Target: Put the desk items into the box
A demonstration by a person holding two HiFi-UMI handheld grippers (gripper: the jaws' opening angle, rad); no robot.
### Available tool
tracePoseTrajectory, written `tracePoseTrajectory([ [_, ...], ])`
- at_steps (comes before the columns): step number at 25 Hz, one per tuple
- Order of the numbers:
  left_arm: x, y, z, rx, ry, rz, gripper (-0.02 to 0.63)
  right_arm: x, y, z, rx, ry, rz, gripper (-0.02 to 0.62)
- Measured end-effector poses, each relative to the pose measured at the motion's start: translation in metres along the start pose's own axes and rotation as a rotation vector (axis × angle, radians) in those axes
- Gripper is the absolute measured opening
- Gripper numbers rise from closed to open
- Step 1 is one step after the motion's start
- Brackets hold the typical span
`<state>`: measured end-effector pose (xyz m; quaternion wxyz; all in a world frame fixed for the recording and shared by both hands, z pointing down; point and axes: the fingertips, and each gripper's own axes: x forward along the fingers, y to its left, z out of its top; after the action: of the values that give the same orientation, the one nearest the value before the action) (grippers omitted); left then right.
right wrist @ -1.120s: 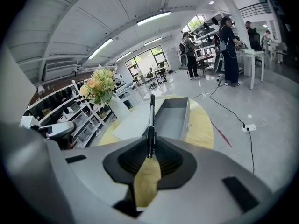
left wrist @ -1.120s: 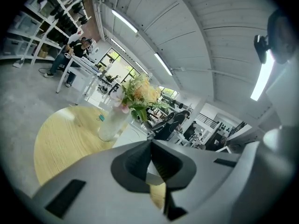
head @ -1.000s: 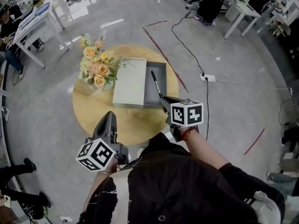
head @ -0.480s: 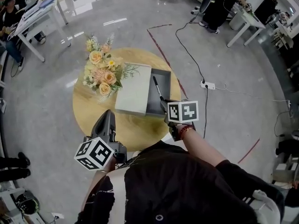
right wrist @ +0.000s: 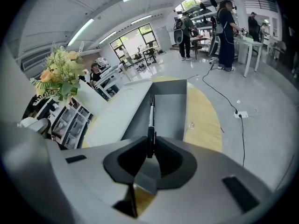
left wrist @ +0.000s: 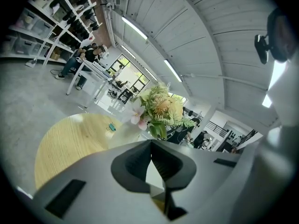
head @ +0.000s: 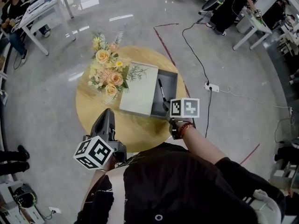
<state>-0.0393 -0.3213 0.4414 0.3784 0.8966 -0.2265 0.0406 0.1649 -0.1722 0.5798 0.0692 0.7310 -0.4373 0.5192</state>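
Observation:
A black pen (head: 161, 91) sticks out of my right gripper (head: 165, 105), which is shut on its lower end. The pen points forward over the open grey box (head: 171, 80) on the round wooden table (head: 135, 130). In the right gripper view the pen (right wrist: 151, 118) runs from the right gripper (right wrist: 149, 146) out above the box floor (right wrist: 170, 111). A white lid (head: 139, 87) covers the box's left part. My left gripper (head: 108, 113) hovers at the table's near left edge, shut and empty. In the left gripper view its tips (left wrist: 151, 144) meet.
A bouquet of peach and yellow flowers (head: 106, 69) stands left of the lid. A small teal item (left wrist: 111, 127) lies on the table beside the flowers. A power strip (head: 211, 87) and cables lie on the floor at right. White tables and people ring the room.
My right gripper has sunk and tipped further down with the pen, closer over the open part of the box. The left gripper has drifted only slightly.

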Motion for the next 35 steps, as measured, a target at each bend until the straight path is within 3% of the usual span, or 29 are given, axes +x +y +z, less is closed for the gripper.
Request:
tracePoseTrajectory([
  [29,-0.015,0.023,0.01,-0.02,-0.038,0.071,0.011,0.023,-0.014,0.019,0.345,0.017,-0.079,0.064],
  [35,-0.017,0.026,0.011,-0.028,-0.045,0.084,0.011,0.031,-0.007,0.014,0.358,0.05,-0.061,0.064],
])
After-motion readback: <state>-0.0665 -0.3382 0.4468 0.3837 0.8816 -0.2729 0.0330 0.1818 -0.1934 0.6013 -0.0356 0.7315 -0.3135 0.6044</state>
